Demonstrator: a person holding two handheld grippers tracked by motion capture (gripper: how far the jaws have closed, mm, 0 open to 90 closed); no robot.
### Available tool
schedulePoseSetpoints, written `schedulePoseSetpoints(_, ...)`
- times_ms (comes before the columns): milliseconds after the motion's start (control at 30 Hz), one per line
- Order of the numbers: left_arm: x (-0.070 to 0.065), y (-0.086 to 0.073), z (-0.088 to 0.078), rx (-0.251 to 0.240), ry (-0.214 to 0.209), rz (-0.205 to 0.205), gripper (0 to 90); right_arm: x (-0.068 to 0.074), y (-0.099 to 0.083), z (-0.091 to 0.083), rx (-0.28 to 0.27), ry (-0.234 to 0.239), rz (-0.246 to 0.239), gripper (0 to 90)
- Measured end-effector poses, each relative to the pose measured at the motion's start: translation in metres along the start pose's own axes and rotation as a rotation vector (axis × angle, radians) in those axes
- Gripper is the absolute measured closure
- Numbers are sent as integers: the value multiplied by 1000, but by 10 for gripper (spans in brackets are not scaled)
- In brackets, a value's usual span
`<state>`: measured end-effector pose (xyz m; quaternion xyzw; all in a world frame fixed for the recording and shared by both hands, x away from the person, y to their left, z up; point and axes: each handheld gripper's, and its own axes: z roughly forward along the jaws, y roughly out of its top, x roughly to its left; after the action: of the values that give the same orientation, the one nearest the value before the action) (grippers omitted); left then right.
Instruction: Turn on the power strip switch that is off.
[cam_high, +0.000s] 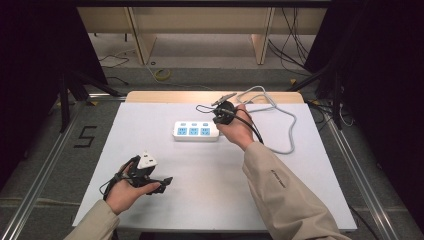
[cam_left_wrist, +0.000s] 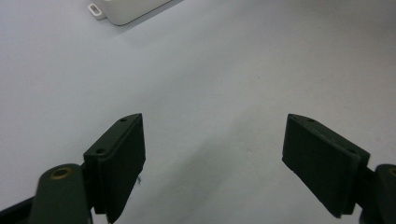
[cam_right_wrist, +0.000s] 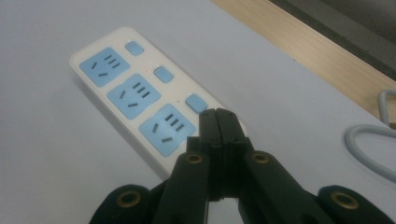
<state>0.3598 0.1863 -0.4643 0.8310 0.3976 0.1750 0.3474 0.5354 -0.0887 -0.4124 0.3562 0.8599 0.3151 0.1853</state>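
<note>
A white power strip (cam_high: 195, 131) with three blue sockets lies at the middle of the white table top (cam_high: 210, 200). Its grey cable (cam_high: 282, 117) loops off to the right. My right gripper (cam_high: 216, 120) is at the strip's right end. In the right gripper view its jaws (cam_right_wrist: 218, 126) are shut with nothing between them, tips just over the strip (cam_right_wrist: 140, 98) by the nearest socket. My left gripper (cam_high: 152, 175) rests near the front left of the table. Its jaws (cam_left_wrist: 215, 154) stand wide open over bare table, with a corner of the strip (cam_left_wrist: 126, 9) far ahead.
A small white block (cam_high: 146, 161) sits on top of the left gripper; I cannot tell what it is. A wooden strip (cam_high: 200, 96) runs along the table's far edge. The cable (cam_right_wrist: 373, 149) lies to the right of the shut jaws. Floor and frame rails surround the table.
</note>
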Motion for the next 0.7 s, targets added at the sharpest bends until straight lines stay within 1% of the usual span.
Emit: schedulePoseSetpoints(700, 0, 0, 0, -1, 0, 0, 210, 0, 5, 4, 5, 1, 1, 900)
